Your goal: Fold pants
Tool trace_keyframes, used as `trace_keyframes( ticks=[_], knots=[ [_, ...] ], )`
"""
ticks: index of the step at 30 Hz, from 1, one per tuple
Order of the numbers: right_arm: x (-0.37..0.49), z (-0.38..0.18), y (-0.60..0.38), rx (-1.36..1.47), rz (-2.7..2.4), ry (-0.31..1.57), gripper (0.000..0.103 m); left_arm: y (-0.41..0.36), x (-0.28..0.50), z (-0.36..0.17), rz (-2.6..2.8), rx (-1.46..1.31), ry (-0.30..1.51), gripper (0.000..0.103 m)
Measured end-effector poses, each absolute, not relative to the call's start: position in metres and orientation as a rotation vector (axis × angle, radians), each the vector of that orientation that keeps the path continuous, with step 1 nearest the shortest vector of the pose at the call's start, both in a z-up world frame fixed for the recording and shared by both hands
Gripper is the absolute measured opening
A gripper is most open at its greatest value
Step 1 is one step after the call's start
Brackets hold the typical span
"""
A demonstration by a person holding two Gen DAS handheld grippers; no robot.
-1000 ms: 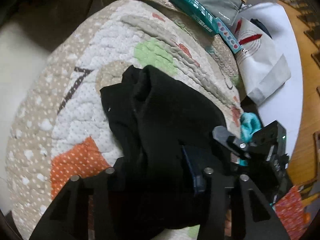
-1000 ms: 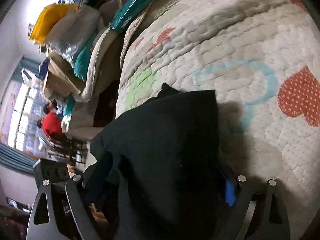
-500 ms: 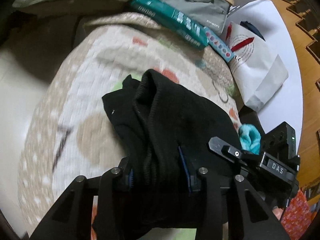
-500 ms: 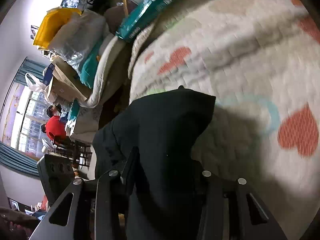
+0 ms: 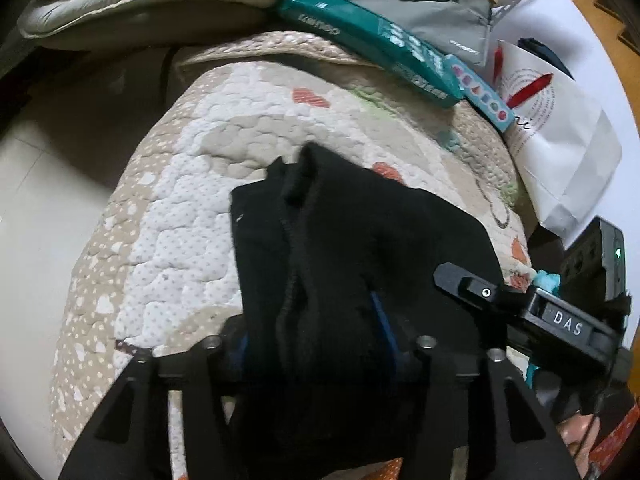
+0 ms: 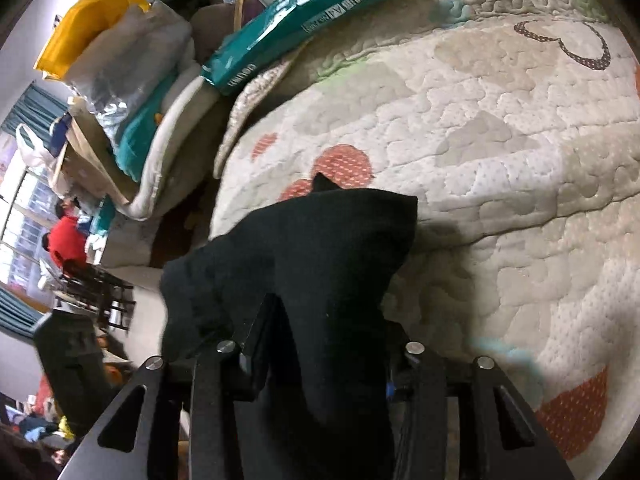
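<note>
The black pants hang bunched between both grippers above a quilted mat with coloured hearts. My left gripper is shut on a thick fold of the pants, which drape over its fingers. My right gripper is shut on another part of the pants, whose pointed corner sticks forward over the mat. The right gripper's body shows at the right of the left wrist view. The fingertips are hidden by cloth.
A teal package and a grey bag lie at the mat's far edge, a white paper bag to the right. A beige cushion sits at the back left. The right wrist view shows the package and clutter at left.
Both grippers have lifted and carried the pants forward over the mat towards its far edge. The cloth hangs more gathered than before.
</note>
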State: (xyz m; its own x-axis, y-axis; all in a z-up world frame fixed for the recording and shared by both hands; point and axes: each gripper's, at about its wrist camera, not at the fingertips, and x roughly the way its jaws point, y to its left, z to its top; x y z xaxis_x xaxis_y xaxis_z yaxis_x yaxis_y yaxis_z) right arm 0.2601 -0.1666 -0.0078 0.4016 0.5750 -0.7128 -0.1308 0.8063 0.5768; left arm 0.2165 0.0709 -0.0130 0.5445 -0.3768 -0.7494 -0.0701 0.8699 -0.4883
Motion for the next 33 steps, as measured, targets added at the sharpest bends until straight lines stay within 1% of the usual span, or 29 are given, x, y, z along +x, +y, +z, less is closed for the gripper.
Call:
trace_keyframes(
  ticks=[1, 3, 8, 13, 16, 22, 27, 30, 33],
  knots=[
    [0.260, -0.011, -0.168, 0.467, 0.448, 1.072, 0.066, 0.073, 0.216, -0.015, -0.184, -0.516, 0.996, 0.065],
    [0.257, -0.015, -0.173, 0.455, 0.414, 1.064, 0.075, 0.082, 0.216, -0.020, -0.188, -0.577, 1.016, 0.066],
    [0.233, -0.010, -0.194, 0.457, 0.382, 1.030, 0.081, 0.096, 0.211, -0.023, -0.179, -0.676, 1.042, 0.066],
    [0.204, -0.004, -0.208, 0.422, 0.330, 1.005, 0.087, 0.103, 0.206, -0.025, -0.173, -0.705, 1.054, 0.071],
    [0.191, -0.007, -0.212, 0.415, 0.298, 1.012, 0.090, 0.110, 0.202, -0.027, -0.181, -0.721, 1.062, 0.074],
    [0.168, -0.002, -0.215, 0.406, 0.257, 1.016, 0.090, 0.130, 0.195, -0.033, -0.216, -0.821, 1.097, 0.075],
    [0.142, 0.009, -0.214, 0.339, 0.244, 1.008, 0.090, 0.147, 0.189, -0.040, -0.263, -0.930, 1.112, 0.076],
    [0.126, 0.013, -0.214, 0.315, 0.246, 1.003, 0.090, 0.169, 0.183, -0.050, -0.284, -1.086, 1.094, 0.076],
    [0.110, 0.016, -0.214, 0.318, 0.253, 0.995, 0.090, 0.185, 0.170, -0.046, -0.227, -1.084, 1.051, 0.076]
  ],
)
